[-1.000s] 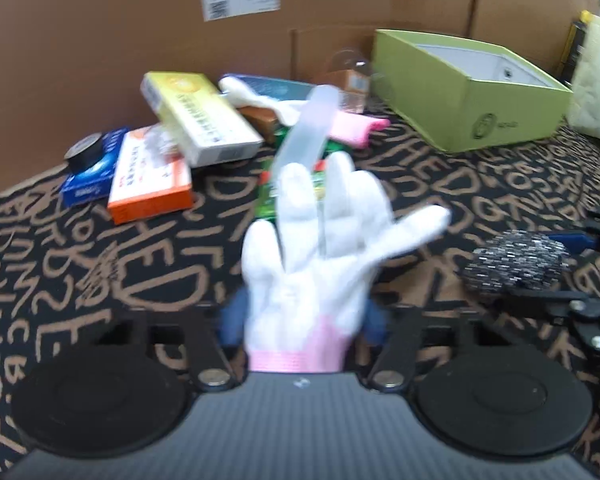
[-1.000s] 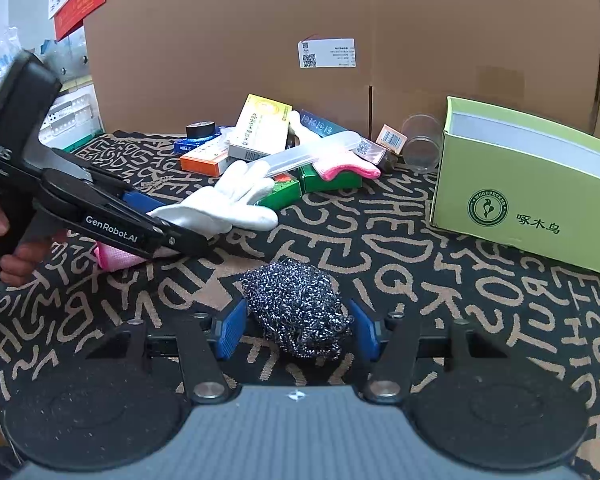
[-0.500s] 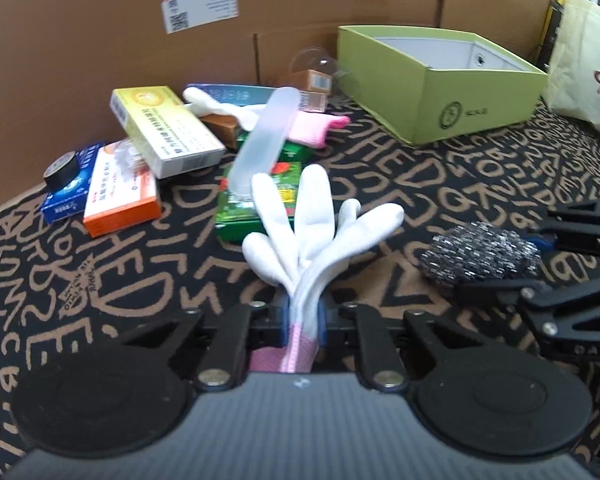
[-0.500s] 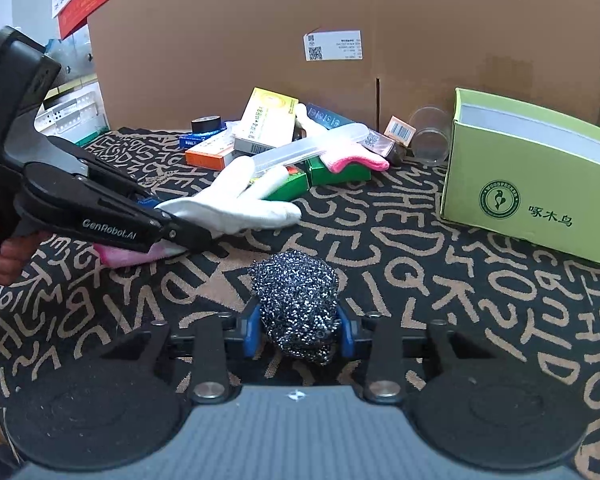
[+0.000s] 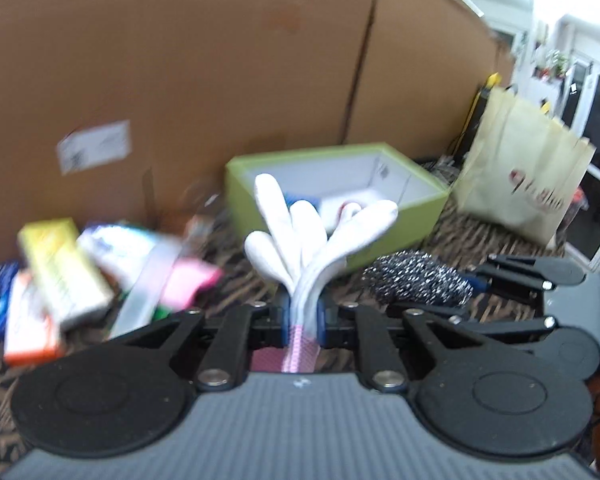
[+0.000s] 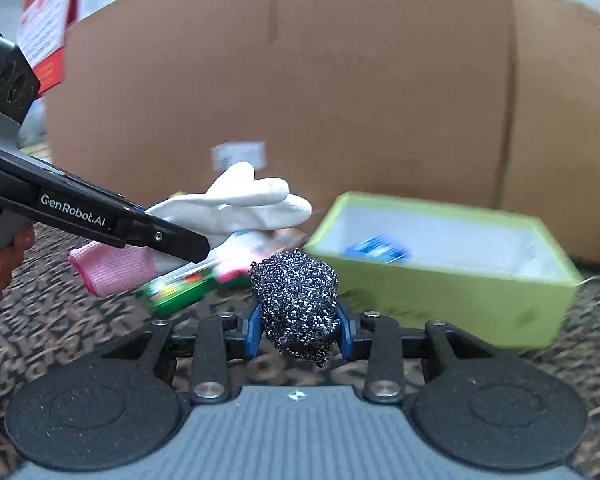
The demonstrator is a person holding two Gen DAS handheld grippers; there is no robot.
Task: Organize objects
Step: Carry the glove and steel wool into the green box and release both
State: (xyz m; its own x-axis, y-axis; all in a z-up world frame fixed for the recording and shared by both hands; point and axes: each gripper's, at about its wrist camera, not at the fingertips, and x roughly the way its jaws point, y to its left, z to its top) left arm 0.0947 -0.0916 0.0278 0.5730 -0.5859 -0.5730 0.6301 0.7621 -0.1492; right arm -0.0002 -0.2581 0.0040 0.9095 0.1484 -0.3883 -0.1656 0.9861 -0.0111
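bright indoor light, heavy motion blur, fisheye-warped edges

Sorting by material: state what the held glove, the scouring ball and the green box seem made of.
Glove: knitted fabric, matte white with a pink ribbed cuff, probably cotton. Scouring ball: tangled metal wire, glinting, likely steel. Green box: paperboard, matte, stiff thin walls, white inside.

I'm looking at a makeshift storeroom-like workspace: cardboard sheets (image 6: 340, 92) are walling a lettered-cloth surface (image 6: 52, 312) (a shopping bag (image 5: 528, 184) is standing behind).
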